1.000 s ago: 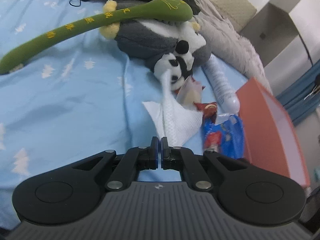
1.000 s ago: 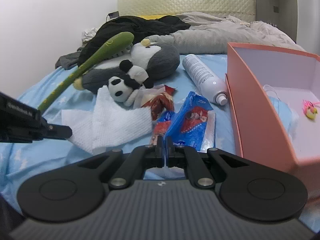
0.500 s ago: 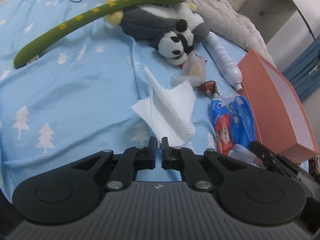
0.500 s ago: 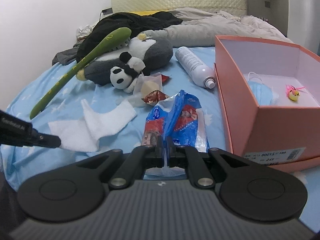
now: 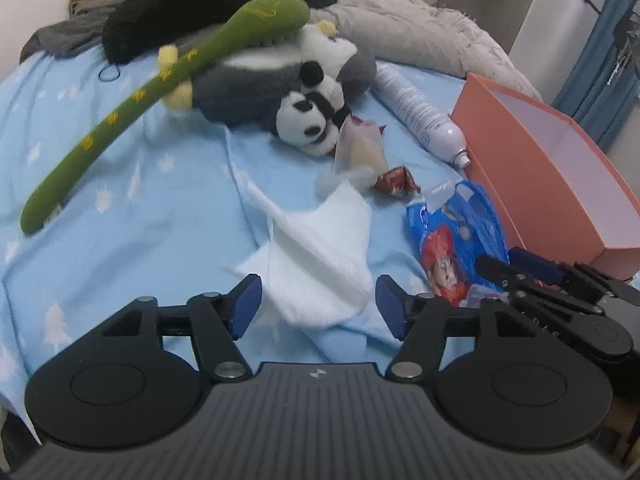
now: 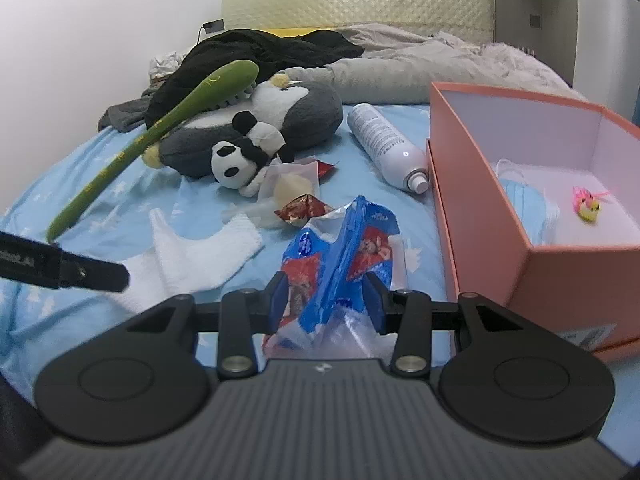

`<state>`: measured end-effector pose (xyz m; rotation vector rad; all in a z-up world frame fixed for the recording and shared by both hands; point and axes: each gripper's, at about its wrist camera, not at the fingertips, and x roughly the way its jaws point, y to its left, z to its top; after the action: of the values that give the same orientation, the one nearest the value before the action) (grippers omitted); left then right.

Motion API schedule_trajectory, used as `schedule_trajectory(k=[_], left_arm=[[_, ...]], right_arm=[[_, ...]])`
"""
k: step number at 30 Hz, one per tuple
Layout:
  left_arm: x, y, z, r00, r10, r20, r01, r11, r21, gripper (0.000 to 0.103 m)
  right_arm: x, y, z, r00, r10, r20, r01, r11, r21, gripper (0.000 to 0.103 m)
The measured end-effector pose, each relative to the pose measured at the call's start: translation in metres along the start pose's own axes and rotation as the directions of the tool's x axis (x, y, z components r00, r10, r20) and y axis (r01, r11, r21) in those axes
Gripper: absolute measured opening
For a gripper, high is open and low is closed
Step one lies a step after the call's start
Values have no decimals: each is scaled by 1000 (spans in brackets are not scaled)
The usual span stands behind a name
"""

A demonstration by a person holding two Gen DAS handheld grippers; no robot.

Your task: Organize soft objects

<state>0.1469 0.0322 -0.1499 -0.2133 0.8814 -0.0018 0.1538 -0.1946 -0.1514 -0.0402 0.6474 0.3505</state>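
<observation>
My left gripper [image 5: 318, 306] is open, its jaws either side of the near end of a white cloth [image 5: 320, 248] on the blue bed sheet. My right gripper [image 6: 326, 300] is open around the near end of a blue and red plastic bag [image 6: 340, 248]; that bag also shows in the left wrist view [image 5: 456, 236]. A panda plush [image 6: 244, 156] lies against a grey and white plush [image 6: 288, 108], with a long green plush [image 6: 156, 132] resting across them. The cloth shows in the right wrist view [image 6: 192, 256].
An orange box [image 6: 472, 184] stands at the right, holding a blue mask [image 6: 528, 208] and a small pink and yellow toy [image 6: 588, 204]. A white spray bottle [image 6: 384, 144] lies beside it. Snack wrappers [image 6: 300, 208], black clothing [image 6: 256, 52] and a grey duvet [image 6: 420, 60] lie behind.
Both grippers have opened from shut. The left has come down to the white cloth and the right to the blue bag.
</observation>
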Motion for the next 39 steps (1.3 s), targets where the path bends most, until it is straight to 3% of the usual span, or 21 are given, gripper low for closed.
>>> schedule_trajectory(k=[4, 9, 14, 19, 22, 25, 30, 39], left_arm=[[-1, 2, 9, 999, -37, 34, 38, 999, -27, 69], [20, -8, 10, 998, -59, 12, 59, 998, -16, 69], [54, 2, 5, 995, -90, -34, 84, 984, -155, 68], [70, 9, 1, 996, -83, -36, 74, 974, -216, 67], [75, 9, 2, 997, -70, -27, 63, 975, -214, 58], [79, 9, 3, 998, -62, -25, 55, 974, -219, 44], [84, 10, 2, 999, -29, -37, 20, 973, -230, 11], [76, 2, 3, 1000, -25, -7, 23, 984, -176, 6]], right_arm=[[8, 3, 0, 1000, -1, -5, 1, 1000, -30, 43], [15, 3, 1, 1000, -8, -12, 8, 999, -41, 43], [28, -3, -1, 999, -13, -50, 11, 999, -39, 43], [35, -7, 0, 998, 0, -62, -2, 1000, -28, 41], [37, -8, 0, 998, 12, -57, -14, 999, -30, 40], [40, -7, -1, 998, 21, -63, -23, 999, -39, 28], [39, -6, 0, 997, 39, -60, -42, 998, -36, 17], [22, -1, -1, 999, 23, -47, -24, 1000, -14, 10]])
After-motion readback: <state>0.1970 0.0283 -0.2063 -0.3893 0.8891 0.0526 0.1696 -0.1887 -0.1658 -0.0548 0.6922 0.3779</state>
